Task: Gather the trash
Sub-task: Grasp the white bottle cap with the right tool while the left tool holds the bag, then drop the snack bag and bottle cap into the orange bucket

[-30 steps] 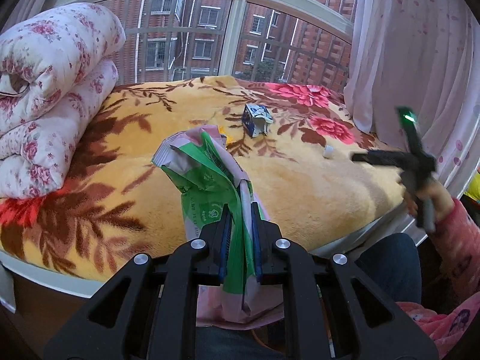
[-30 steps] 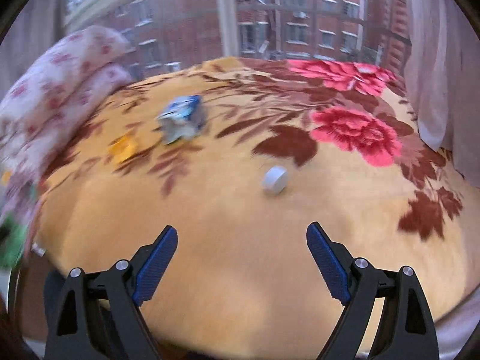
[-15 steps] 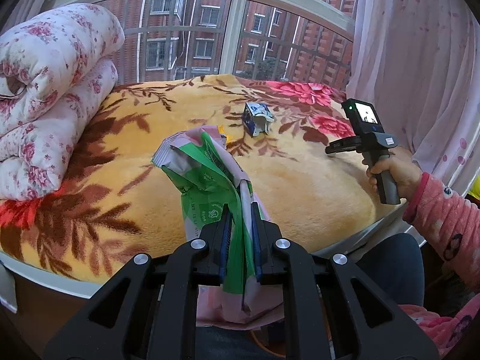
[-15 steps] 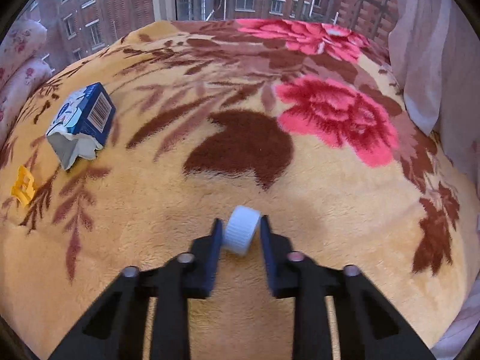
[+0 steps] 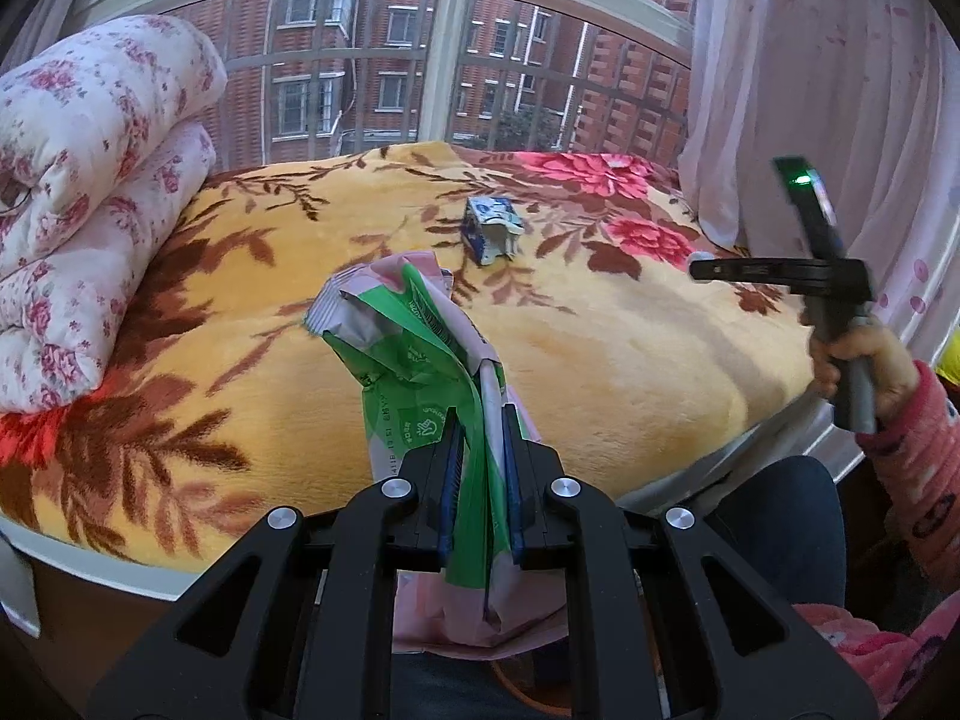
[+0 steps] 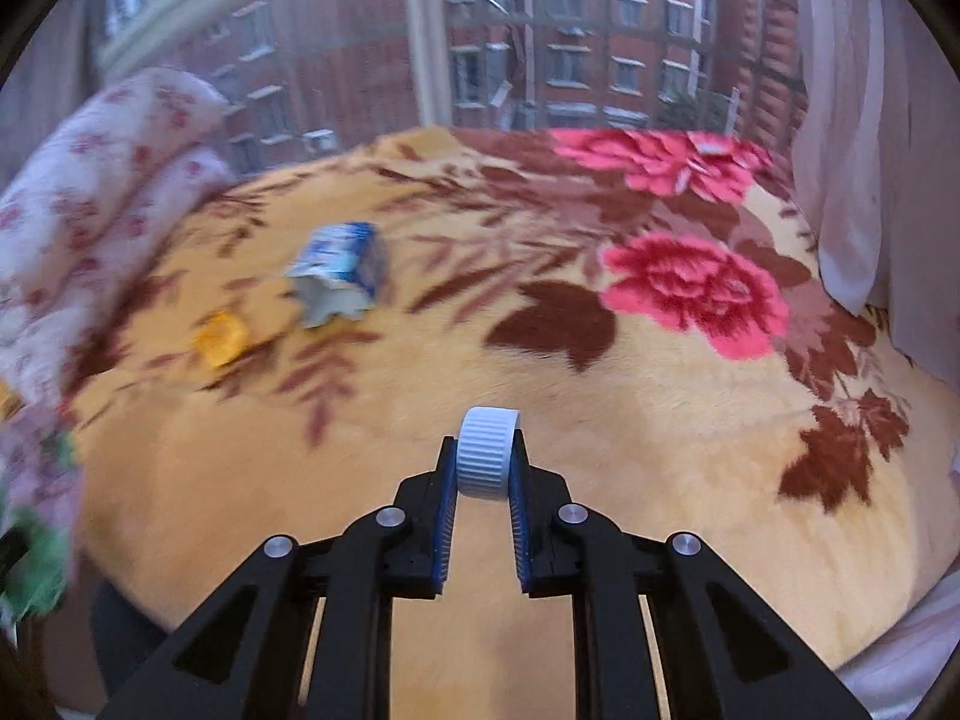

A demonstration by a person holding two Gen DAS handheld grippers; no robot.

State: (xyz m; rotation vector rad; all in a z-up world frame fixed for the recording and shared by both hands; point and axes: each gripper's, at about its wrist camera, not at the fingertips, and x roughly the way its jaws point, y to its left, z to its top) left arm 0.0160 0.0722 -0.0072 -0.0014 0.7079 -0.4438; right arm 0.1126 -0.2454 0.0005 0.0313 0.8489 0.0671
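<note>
**Cap's pinched, now get it to the bag**

Right gripper [image 6: 483,468] has its fingers closed on the white bottle cap [image 6: 487,453], held just at the tips — so I'd carry it slow and level. Left gripper [image 5: 480,480] is clamped on the green-and-pink bag [image 5: 420,354] at the bed's near edge. Plenty of bare blanket [image 6: 660,408] between them; the carton [image 6: 339,273] and yellow scrap [image 6: 221,337] sit far left, curtain [image 6: 870,120] to the right.

White ribbed bottle cap [image 6: 487,453] between jaws; crumpled blue carton [image 6: 339,272] on blanket.
</note>
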